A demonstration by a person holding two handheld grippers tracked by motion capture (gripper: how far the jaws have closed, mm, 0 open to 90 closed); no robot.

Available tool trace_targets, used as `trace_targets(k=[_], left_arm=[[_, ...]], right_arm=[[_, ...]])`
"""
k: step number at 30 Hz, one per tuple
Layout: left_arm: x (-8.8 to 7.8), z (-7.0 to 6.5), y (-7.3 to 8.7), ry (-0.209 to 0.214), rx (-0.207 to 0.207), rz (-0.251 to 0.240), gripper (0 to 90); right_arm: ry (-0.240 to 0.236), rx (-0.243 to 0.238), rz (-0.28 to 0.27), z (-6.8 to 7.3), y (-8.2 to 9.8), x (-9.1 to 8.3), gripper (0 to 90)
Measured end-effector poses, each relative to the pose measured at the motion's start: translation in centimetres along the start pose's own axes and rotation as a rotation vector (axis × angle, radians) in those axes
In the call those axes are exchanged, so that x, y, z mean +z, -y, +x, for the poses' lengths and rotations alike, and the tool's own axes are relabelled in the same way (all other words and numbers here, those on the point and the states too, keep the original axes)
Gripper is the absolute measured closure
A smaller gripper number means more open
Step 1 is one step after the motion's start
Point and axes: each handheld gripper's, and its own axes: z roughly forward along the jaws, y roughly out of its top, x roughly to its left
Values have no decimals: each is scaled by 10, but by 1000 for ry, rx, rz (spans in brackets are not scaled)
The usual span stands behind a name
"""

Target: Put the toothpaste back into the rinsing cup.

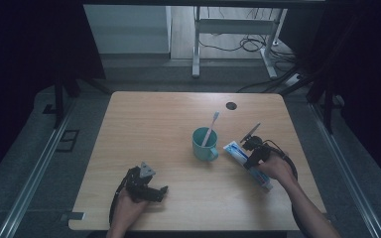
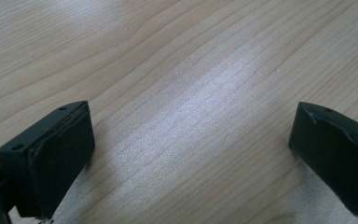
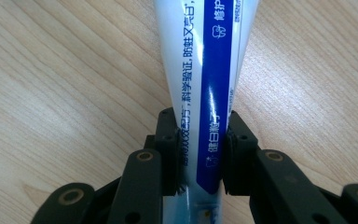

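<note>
1. Your right tool (image 3: 200,154) is clenched on the toothpaste tube (image 3: 200,70); both pads press its sides in the right gripper view. No earlier pic to compare.
2. Tube (image 1: 245,158) is white w/ a blue band & printed characters. It lies near the desk's right edge, just right of the mug, running diagonally toward you under your right hand (image 1: 276,167).
3. Your right tool (image 1: 255,148) sits on the tube's mid part in the high view, cable looping off behind the hand.
4. Your left tool (image 1: 149,188) is released: pads well apart in the left gripper view, bare wood between them, nothing gripped. It sits low over the desk's near-left area w/ your left hand (image 1: 128,208) behind it, grey 3-cornered plate on top.
5. Teal mug (image 1: 204,144) stands upright approx. mid-desk, handle toward the tube. A toothbrush (image 1: 211,128) stands in it, leaning up & right.
6. Desk (image 1: 144,129): light wood-grain top, rounded corners, matte w/ a soft light patch in the left gripper view. Dark round cable hole (image 1: 231,105) near the far edge, right of centre.
7. Room: grey floor (image 1: 34,163) round the desk, metal rails along both sides. Dark curtains left & right. Beyond the far edge, a white desk frame (image 1: 238,29) on a lighter floor, w/ black cables (image 1: 248,44) trailing under it toward the right.
8. Overall light is dim & bluish.
</note>
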Motion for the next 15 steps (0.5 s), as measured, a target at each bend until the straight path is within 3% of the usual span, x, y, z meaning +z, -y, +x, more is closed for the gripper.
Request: trace_targets(k=[15], left_arm=[[0,0,0,1,0,0,3]], right_arm=[[-6,-5,-157,3,16,-24,724]])
